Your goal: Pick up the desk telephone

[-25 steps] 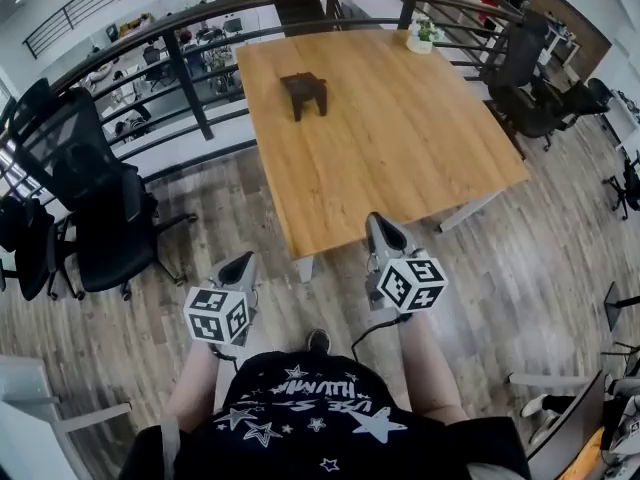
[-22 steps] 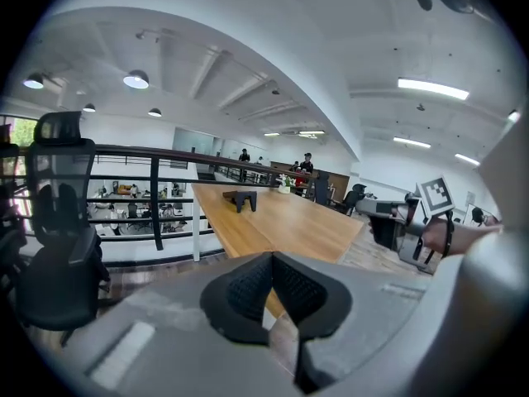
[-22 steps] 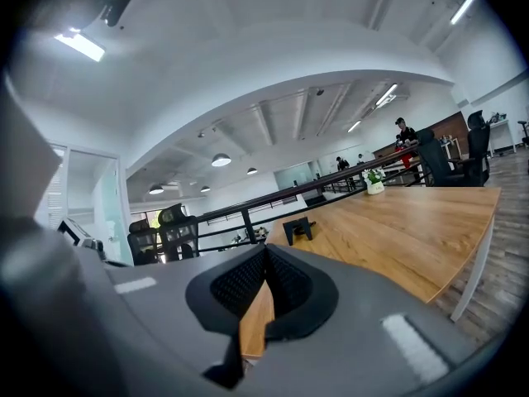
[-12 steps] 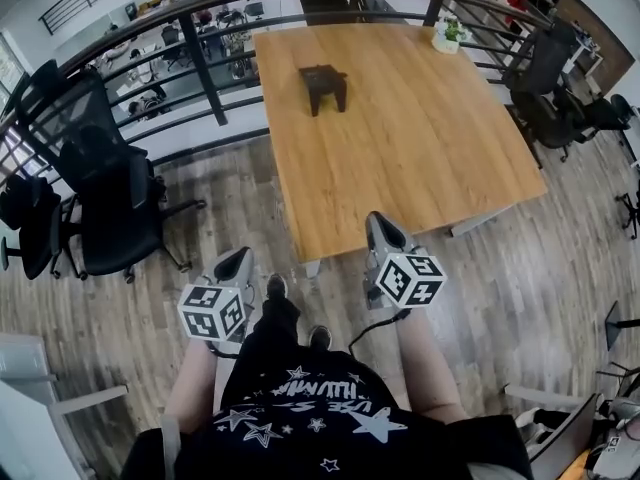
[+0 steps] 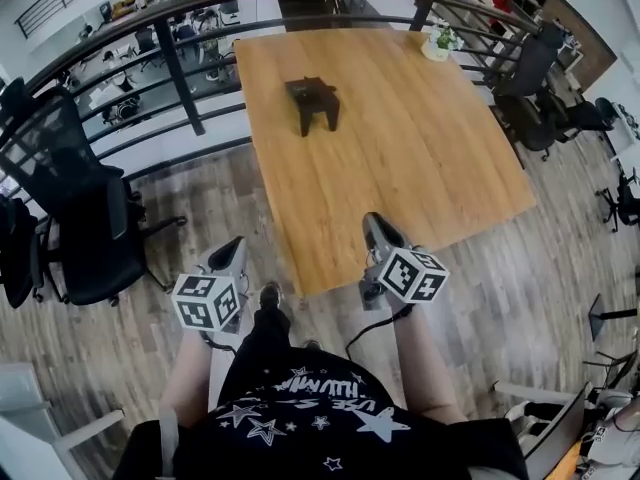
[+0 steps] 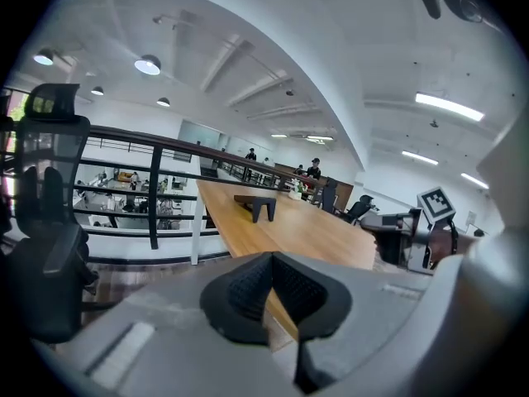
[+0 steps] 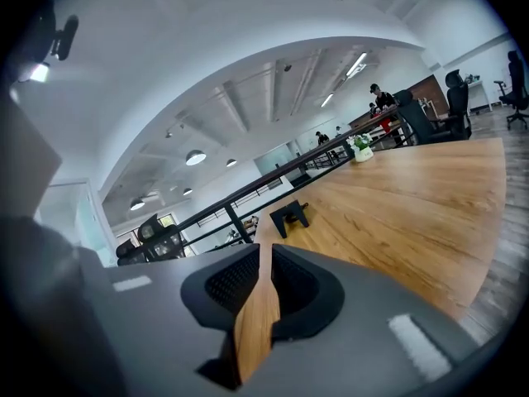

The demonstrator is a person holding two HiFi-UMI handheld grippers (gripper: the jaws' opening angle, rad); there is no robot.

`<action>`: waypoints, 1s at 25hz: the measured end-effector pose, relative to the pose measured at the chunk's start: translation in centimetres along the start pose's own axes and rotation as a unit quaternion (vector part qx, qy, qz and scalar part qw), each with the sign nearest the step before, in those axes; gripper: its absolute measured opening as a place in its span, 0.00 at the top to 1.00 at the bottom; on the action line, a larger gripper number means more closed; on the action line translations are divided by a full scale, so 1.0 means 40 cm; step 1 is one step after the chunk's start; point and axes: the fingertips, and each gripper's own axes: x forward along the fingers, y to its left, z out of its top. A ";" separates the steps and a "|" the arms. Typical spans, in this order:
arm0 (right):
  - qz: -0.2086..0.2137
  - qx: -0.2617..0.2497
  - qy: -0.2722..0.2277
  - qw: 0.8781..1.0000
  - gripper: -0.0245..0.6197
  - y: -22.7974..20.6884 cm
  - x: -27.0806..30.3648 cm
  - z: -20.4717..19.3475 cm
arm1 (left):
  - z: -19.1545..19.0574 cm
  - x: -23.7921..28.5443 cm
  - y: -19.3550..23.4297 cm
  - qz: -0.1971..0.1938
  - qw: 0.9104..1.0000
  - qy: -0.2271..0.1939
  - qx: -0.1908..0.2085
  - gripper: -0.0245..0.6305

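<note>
"Can you make out the desk telephone (image 5: 311, 101)?"

"Only as a dark shape far up the tabletop (image 5: 420, 158). Handset and keys are too small to tell."

"And the hands?"

"Hidden under the marker cubes (image 5: 412, 275) in the head view. The black chair (image 5: 12, 253) is cut off by the left edge. The left gripper (image 6: 272, 259) covers the tabletop's near end with its own body."

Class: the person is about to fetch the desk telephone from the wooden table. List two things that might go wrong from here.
1. The desk telephone sits far up the table, while the left gripper and right gripper are only at its near edge; a stretched reach may give a poor grip.
2. The left jaws are shut; the right jaws have just been opening, to only a sliver, nothing between them; unless widened, both would likely shove the telephone.
</note>
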 end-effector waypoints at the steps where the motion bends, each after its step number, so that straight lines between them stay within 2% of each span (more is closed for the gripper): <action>1: -0.001 0.003 0.001 1.000 0.88 -0.002 0.021 0.012 | 0.015 0.021 0.013 -0.004 1.000 0.001 0.000 0.96; 7: 0.003 0.019 0.010 1.000 0.86 -0.032 0.159 0.102 | 0.119 0.146 0.087 -0.018 1.000 0.000 0.006 0.96; 14: 0.018 0.036 0.016 0.999 0.82 -0.067 0.289 0.226 | 0.188 0.257 0.143 -0.039 0.999 0.009 0.014 0.96; 18: 0.025 0.050 0.029 0.998 0.78 -0.060 0.368 0.264 | 0.235 0.306 0.175 -0.048 0.999 0.008 0.019 0.96; 20: 0.032 0.080 0.036 0.996 0.75 -0.058 0.410 0.267 | 0.257 0.327 0.193 -0.051 0.998 0.006 0.021 0.96; 22: 0.044 0.132 0.037 0.990 0.70 -0.059 0.454 0.270 | 0.277 0.346 0.212 -0.052 0.998 0.004 0.022 0.96; 25: 0.057 0.214 0.027 0.975 0.57 -0.068 0.515 0.279 | 0.297 0.369 0.236 -0.054 0.998 0.004 0.020 0.96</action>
